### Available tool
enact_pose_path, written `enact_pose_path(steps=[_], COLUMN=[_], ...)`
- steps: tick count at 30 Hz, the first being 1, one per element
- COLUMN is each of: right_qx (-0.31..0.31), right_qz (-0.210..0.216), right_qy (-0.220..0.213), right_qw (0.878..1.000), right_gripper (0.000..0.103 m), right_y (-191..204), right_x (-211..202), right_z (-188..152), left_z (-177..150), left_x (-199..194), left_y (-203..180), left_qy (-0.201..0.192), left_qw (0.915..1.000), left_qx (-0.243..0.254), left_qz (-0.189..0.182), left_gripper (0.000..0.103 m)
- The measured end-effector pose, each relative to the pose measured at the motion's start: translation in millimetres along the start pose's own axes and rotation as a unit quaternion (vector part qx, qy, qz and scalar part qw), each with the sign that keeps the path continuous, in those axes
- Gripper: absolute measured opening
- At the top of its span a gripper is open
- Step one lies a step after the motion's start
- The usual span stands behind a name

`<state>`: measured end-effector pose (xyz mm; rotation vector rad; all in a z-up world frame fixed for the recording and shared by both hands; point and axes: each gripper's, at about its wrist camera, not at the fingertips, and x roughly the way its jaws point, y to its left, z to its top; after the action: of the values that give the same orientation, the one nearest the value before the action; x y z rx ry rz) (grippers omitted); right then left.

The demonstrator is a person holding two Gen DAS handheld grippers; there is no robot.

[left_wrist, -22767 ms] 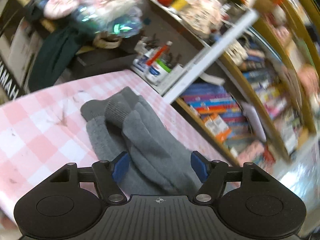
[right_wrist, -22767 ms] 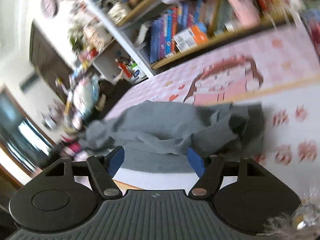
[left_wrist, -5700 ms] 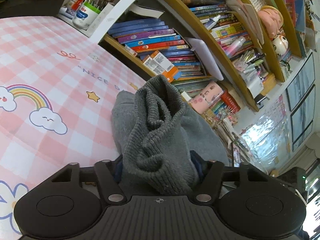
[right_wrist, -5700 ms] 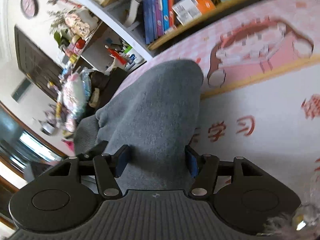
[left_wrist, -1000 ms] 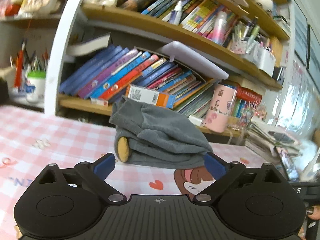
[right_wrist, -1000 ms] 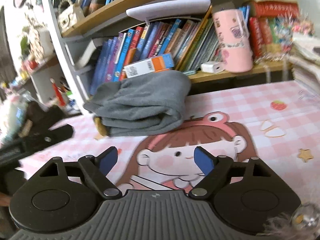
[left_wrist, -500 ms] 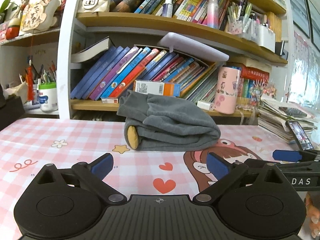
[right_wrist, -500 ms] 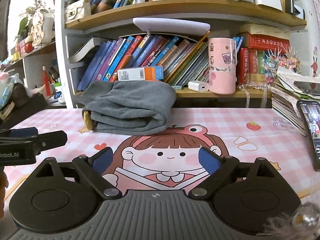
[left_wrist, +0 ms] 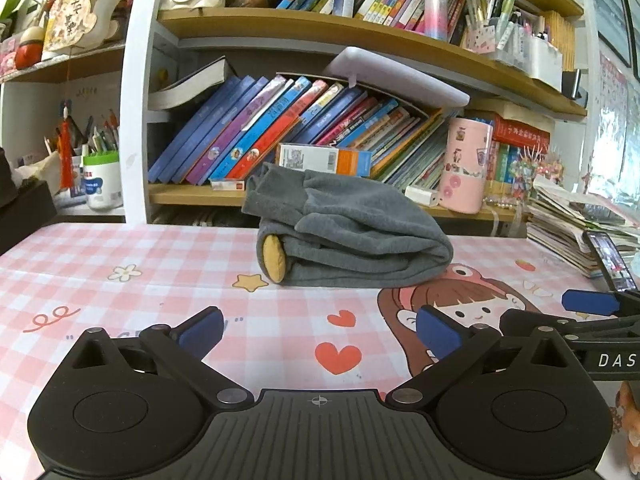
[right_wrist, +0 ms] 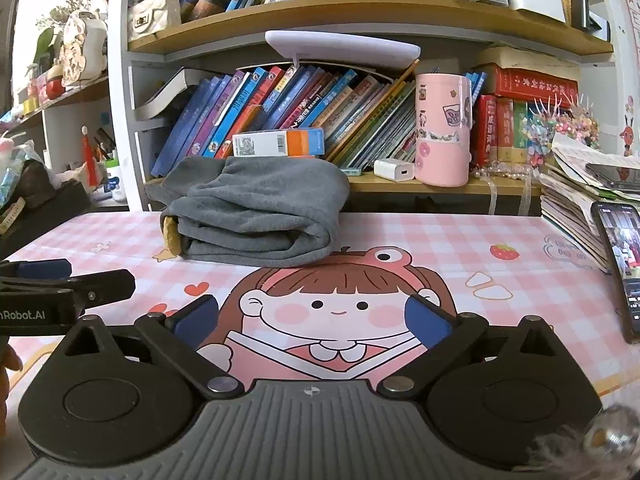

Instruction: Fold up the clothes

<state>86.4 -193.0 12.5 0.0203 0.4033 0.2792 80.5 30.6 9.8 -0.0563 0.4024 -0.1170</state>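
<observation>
Grey garment [left_wrist: 352, 232], a folded bundle on the tablecloth [left_wrist: 160, 280]

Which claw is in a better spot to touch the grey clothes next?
Probably the left claw: the grey clothes sit straight ahead of it. For the right claw, also open, they lie off to the left.

The grey garment [left_wrist: 352, 232] looks like soft matt fleece; the printed pink surface [left_wrist: 140, 256] has a smooth sheen; the shelf [right_wrist: 400, 188] is wood.
</observation>
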Motion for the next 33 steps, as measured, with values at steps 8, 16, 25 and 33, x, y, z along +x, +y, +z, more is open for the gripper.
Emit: enact_pose_path(steps=[8,16,25,33], right_qx=[-0.003,-0.006,-0.014,-0.015], right_qz=[-0.004,-0.006,-0.009,-0.009], right_qy=[0.004,0.008,0.015,0.018], right_qw=[1.000,1.000,1.000,1.000], right_gripper=[0.103,0.103,0.103,0.103], right_y=[0.5,1.6,4.2,4.9], right_x=[1.2,2.9,5.5,5.8], right_z=[0.0,0.2,0.6,0.8], left_z=[-0.1,-0.2,0.3,0.6], left_x=[1.0,1.7,1.6,2.0], left_y=[0.1,0.8,2.0,2.3], left_qy=[0.004,0.006,0.007,0.009], left_qw=[1.0000,1.0000,0.9999,0.9999], left_qx=[0.001,-0.002,-0.005,-0.005], left_qz=[0.002,0.007,0.010,0.012], left_gripper=[0.103,0.103,0.103,0.103])
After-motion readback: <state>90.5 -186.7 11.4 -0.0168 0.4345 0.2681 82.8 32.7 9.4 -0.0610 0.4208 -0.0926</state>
